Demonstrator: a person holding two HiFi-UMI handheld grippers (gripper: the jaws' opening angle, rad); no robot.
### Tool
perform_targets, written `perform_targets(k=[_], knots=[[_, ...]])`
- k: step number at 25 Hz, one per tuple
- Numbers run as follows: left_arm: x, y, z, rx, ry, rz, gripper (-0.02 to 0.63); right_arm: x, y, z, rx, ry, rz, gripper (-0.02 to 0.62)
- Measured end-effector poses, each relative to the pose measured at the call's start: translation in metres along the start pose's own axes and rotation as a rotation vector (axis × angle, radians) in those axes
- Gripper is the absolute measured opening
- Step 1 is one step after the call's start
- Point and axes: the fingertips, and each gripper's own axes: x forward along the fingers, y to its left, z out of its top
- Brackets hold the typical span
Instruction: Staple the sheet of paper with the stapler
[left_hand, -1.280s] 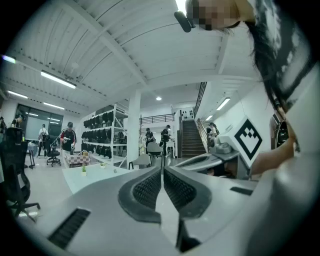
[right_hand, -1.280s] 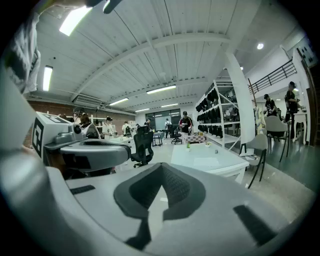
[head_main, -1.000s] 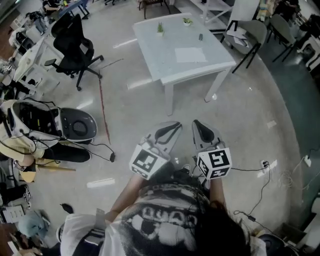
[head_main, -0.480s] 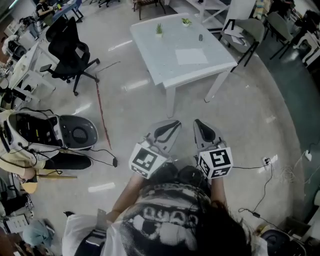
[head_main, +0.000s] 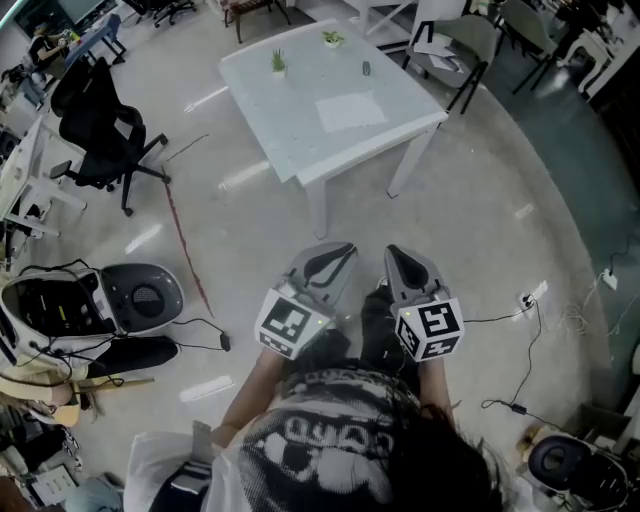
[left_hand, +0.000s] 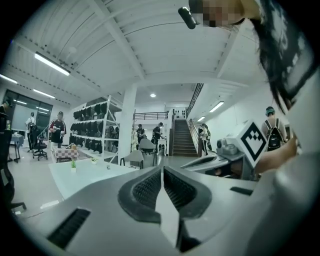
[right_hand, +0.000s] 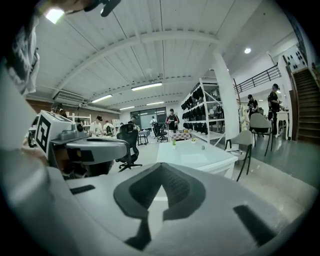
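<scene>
A white sheet of paper (head_main: 350, 110) lies on the white table (head_main: 290, 130) at the top of the head view. A small dark stapler (head_main: 366, 68) sits beyond it, near two small potted plants (head_main: 278, 62). My left gripper (head_main: 347, 247) and right gripper (head_main: 391, 248) are held side by side in front of the person's body, over bare floor and well short of the table. Both are shut with nothing between the pads. The left gripper (left_hand: 162, 172) faces the table (left_hand: 85, 175). The right gripper (right_hand: 161, 170) faces the table (right_hand: 195, 156) and stapler (right_hand: 202, 147).
A black office chair (head_main: 95, 125) stands at the left, and an open case (head_main: 60, 300) with cables lies on the floor below it. A grey chair (head_main: 450, 45) is behind the table. Cords (head_main: 520, 300) trail on the floor at the right. People and shelves stand far off.
The head view has shifted: the table now sits further left and the floor case has slid down the frame. Both grippers stay side by side and shut.
</scene>
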Motion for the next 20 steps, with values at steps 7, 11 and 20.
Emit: perform_targets(k=[7,11,20], knots=[[0.064,0.026,0.0,-0.005,0.025,0.047,0.015,0.042,-0.062,0.006,0.005,0.02,0.057,-0.002],[0.112,0.055,0.002,-0.005,0.042,0.122,0.015,0.072,-0.111,0.019,-0.02,0.03,0.106,-0.002],[0.228,0.079,0.026,-0.006,0.027,0.235,0.015,0.119,-0.229,0.04,-0.038,0.064,0.208,-0.002]])
